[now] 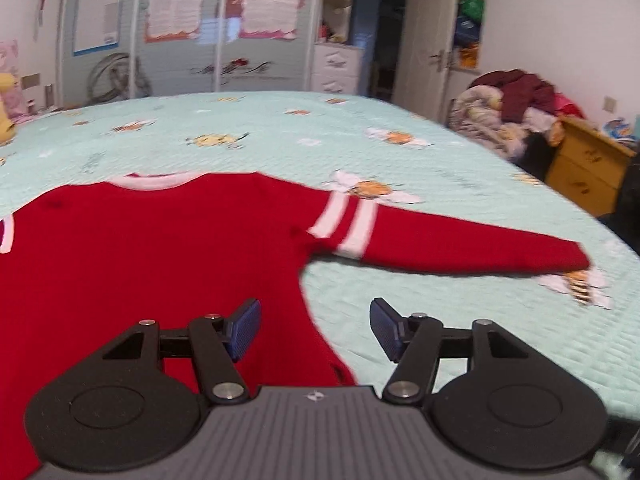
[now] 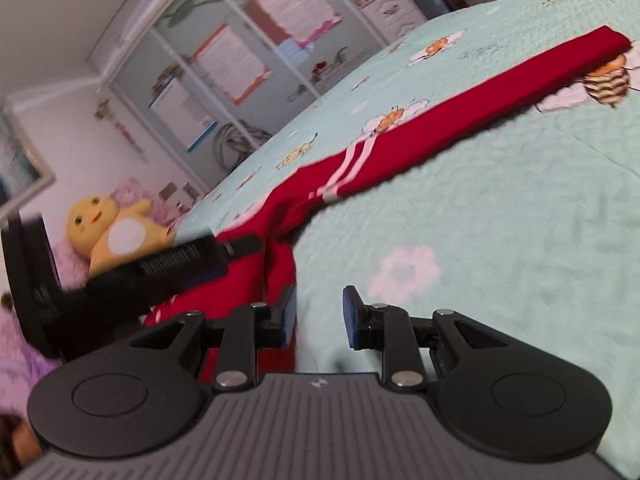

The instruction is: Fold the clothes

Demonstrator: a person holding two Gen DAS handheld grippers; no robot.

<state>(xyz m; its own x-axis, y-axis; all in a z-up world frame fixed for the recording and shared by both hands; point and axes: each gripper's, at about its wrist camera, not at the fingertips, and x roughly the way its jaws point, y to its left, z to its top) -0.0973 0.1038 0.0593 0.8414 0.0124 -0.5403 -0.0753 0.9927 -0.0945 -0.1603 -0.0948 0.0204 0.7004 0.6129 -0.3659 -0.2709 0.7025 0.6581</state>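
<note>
A red sweater (image 1: 160, 248) with a white collar lies flat on the pale green bee-print bedspread (image 1: 460, 320). Its sleeve (image 1: 460, 248), marked by two white stripes, stretches out to the right. My left gripper (image 1: 314, 308) hovers open over the sweater's right side edge, with nothing between its blue pads (image 1: 244, 328). In the right wrist view the same sleeve (image 2: 460, 120) runs up to the right. My right gripper (image 2: 320, 308) is open beside the sweater's body (image 2: 276, 280), over bare bedspread, holding nothing. The left gripper's black body (image 2: 160, 272) shows over the red cloth.
A yellow plush toy (image 2: 116, 236) sits at the bed's head side. A sliding-door wardrobe (image 1: 180, 40) with posters stands behind the bed. To the right are a pile of clothes (image 1: 508, 112), a wooden nightstand (image 1: 584, 168) and an open door (image 1: 428, 40).
</note>
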